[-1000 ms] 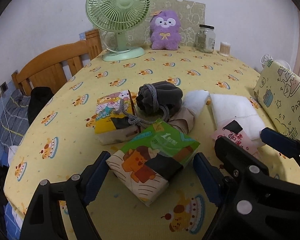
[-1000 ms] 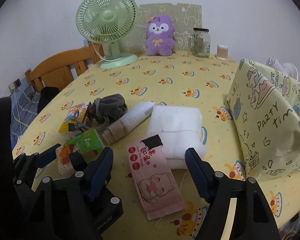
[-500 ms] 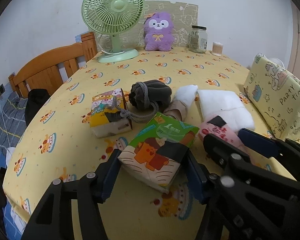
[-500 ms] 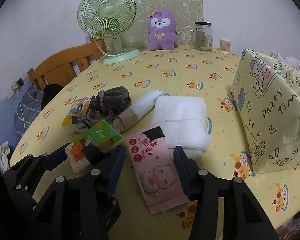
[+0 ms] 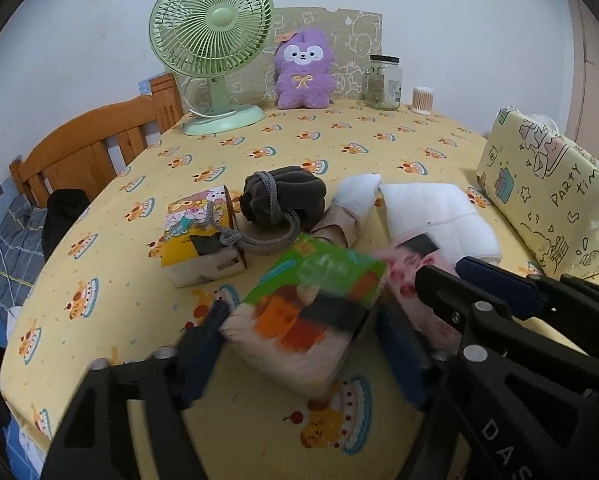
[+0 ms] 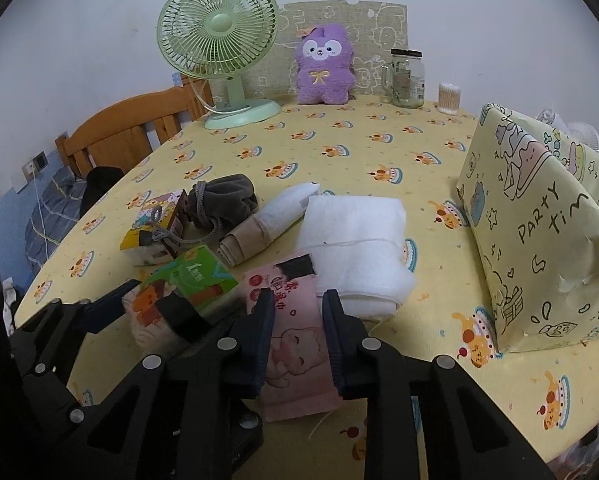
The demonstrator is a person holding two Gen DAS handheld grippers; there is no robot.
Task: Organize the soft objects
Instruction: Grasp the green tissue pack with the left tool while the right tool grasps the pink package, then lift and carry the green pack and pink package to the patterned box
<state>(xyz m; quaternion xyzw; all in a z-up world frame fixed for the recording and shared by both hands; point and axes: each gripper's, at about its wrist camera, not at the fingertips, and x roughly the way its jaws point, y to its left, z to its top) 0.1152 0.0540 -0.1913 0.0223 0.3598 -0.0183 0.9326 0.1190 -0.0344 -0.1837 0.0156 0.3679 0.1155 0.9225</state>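
Observation:
My left gripper [image 5: 299,344] is shut on a green and orange tissue pack [image 5: 311,304], which is lifted and blurred. My right gripper [image 6: 297,340] is shut on a pink tissue pack [image 6: 295,344] that lies on the yellow tablecloth [image 6: 339,152]. Behind them lie a cartoon tissue pack [image 5: 199,236], a grey drawstring pouch [image 5: 283,196], a rolled beige and white sock [image 6: 267,224] and a folded white towel [image 6: 355,248]. The green pack also shows in the right wrist view [image 6: 183,296].
A yellow "party time" gift bag [image 6: 539,240] stands at the right. At the back stand a green fan [image 6: 219,48], a purple plush [image 6: 323,68], a glass jar [image 6: 407,78] and a cotton swab pot [image 6: 448,98]. A wooden bed frame [image 5: 91,156] is at the left.
Both grippers have closed, the left on the green pack and the right on the pink pack. The green pack has started to move and lift.

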